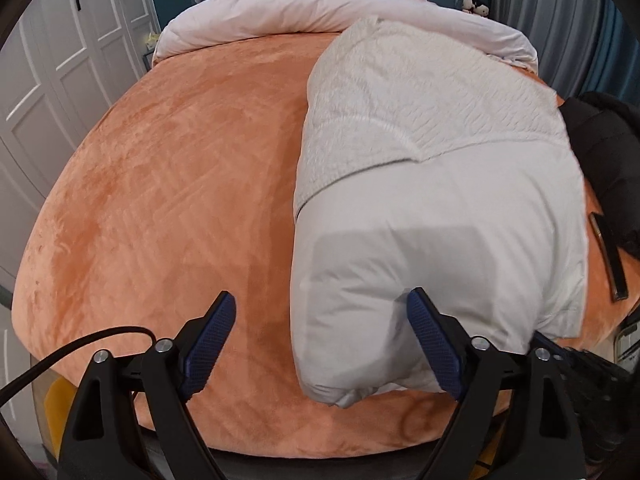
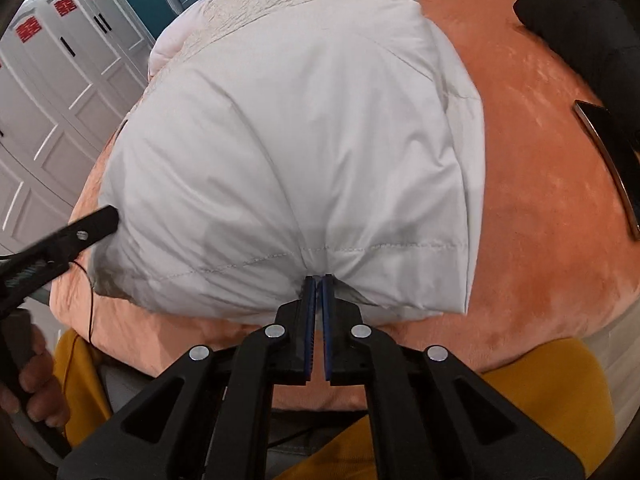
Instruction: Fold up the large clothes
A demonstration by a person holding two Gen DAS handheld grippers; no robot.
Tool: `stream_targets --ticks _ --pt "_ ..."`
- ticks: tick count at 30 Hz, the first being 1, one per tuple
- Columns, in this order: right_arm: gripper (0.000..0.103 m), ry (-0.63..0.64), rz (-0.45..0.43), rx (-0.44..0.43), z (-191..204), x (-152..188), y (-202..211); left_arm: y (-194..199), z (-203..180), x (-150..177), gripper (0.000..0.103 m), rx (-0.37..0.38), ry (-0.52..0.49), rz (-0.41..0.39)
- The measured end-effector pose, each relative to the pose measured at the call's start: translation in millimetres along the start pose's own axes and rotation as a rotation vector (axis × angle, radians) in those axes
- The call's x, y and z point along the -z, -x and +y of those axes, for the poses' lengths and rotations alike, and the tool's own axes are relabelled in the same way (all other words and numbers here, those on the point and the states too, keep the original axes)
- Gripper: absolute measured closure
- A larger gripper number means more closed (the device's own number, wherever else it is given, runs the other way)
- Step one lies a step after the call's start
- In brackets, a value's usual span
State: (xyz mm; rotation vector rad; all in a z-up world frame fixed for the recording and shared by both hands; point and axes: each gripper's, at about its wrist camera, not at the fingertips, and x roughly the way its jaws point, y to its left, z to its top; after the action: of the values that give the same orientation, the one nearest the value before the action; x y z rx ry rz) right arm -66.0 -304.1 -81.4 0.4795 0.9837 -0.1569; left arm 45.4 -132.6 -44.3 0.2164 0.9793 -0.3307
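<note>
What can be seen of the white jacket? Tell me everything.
The jacket is a puffy, pale grey-white padded garment with a smooth, slightly shiny shell and a stitched hem line. A textured, fleece-like white lining shows at its far end. It lies partly folded on the orange bedspread, near the bed's front edge. The right hand-held gripper is shut on its near hem, bunching the fabric. The left hand-held gripper is open, one finger pressing into the jacket's near left corner.
</note>
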Motion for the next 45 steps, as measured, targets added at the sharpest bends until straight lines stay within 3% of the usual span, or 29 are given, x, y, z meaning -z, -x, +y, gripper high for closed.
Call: stream_targets --ticks 2,6,9,15,20,22,24,25,26,30,32,33,34,36,37,38,41,45 --pt "0.1 -0.004 -0.003 -0.002 0 -3 9 -2 1 1 0.016 0.001 0.0 0.005" --pt "0.094 -0.022 -0.102 -0.025 -11 -12 49 7 8 -7 0.017 0.04 0.038 0.004" --pt "0.072 -0.065 -0.179 -0.031 -27 -31 72 17 16 -26 0.017 0.063 0.073 -0.037" --pt "0.045 -0.109 -0.287 -0.015 -52 -101 74 8 22 -82 0.017 0.104 0.147 -0.05" --pt "0.046 -0.197 -0.21 -0.099 -60 -142 20 -14 17 -112 0.017 0.114 0.193 -0.03" --pt "0.078 -0.237 -0.166 -0.14 -64 -140 -1 -28 15 -115 0.017 0.127 0.208 0.005" --pt "0.086 -0.242 -0.183 -0.115 -66 -134 -4 -40 11 -112 0.016 0.114 0.192 0.023" --pt "0.087 -0.231 -0.185 -0.09 -67 -127 -6 -45 8 -109 0.015 0.118 0.175 0.021" --pt "0.087 -0.233 -0.181 -0.074 -65 -118 -8 -50 6 -104 0.006 0.11 0.164 0.011" --pt "0.087 -0.259 -0.145 -0.115 -72 -99 -28 -61 -1 -93 0.005 0.08 0.141 -0.027" --pt "0.081 -0.272 -0.149 -0.124 -77 -103 -18 -59 2 -97 0.005 0.084 0.151 -0.006" --pt "0.07 -0.272 -0.16 -0.109 -78 -103 -8 -58 6 -100 0.005 0.105 0.162 0.017" --pt "0.052 -0.266 -0.176 -0.098 -80 -103 -1 -56 12 -103 0.005 0.142 0.184 0.043" --pt "0.026 -0.249 -0.213 -0.08 -82 -96 18 -51 34 -102 0.005 0.284 0.268 0.077" --pt "0.019 -0.25 -0.21 -0.085 -85 -93 22 -51 44 -99 0.005 0.347 0.305 0.086" --pt "0.019 -0.258 -0.184 -0.108 -90 -89 21 -54 55 -95 0.005 0.413 0.341 0.106" --pt "0.019 -0.309 -0.049 -0.222 -103 -81 -6 -73 60 -86 0.005 0.455 0.333 0.169" --pt "0.013 -0.388 0.013 -0.354 -110 -81 -33 -92 60 -83 0.005 0.558 0.393 0.204"
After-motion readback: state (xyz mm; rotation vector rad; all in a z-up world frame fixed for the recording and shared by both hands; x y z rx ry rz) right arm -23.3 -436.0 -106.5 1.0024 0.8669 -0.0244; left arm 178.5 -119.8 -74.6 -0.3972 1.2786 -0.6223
